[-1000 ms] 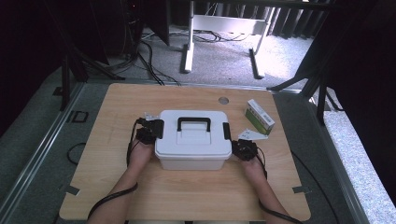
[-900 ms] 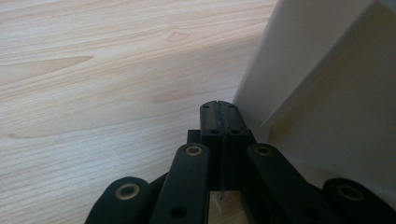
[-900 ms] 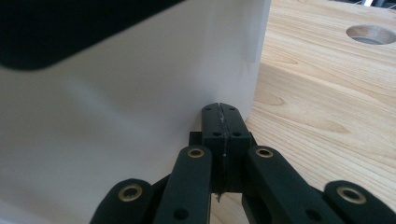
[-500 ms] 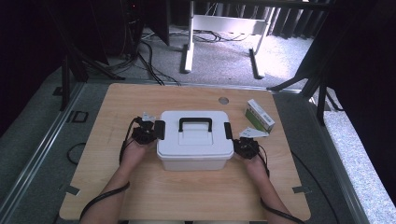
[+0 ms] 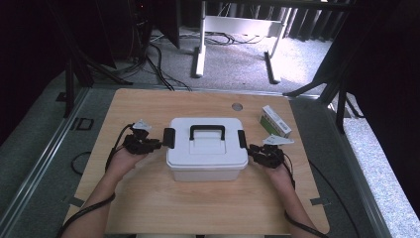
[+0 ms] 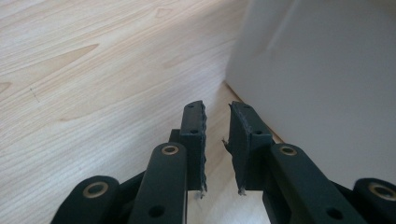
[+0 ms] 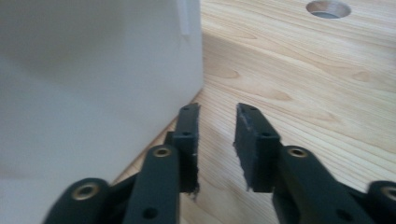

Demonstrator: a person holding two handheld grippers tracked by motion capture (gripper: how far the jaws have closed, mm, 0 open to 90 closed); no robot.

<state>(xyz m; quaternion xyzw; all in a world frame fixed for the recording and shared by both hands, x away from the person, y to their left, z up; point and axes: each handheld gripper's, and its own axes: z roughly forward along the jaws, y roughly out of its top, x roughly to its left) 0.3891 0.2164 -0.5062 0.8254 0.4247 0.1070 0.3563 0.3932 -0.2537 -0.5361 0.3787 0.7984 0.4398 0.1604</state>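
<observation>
A white plastic box (image 5: 207, 148) with a black handle (image 5: 207, 131) stands mid-table, a black latch on its left side (image 5: 169, 137) and one on its right side (image 5: 242, 139). My left gripper (image 5: 156, 144) points at the box's left side, just off the latch. In the left gripper view its jaws (image 6: 217, 109) have just been opening and stand slightly apart over bare wood, nothing between them, the box wall (image 6: 322, 79) to their right. My right gripper (image 5: 250, 148) mirrors this at the right side; its jaws (image 7: 218, 109) have also just been opening and are empty, beside the box wall (image 7: 93, 79).
A small green and white carton (image 5: 275, 121) lies at the back right, near a round hole (image 5: 237, 106) in the wooden tabletop (image 5: 198, 203). Black cables trail from both grippers toward the table's front. Metal stands and cables sit on the floor beyond the table.
Both grippers have drawn back from the box's sides, the left one more, moving leftward. Their jaws now show a small gap. The box has stayed in place.
</observation>
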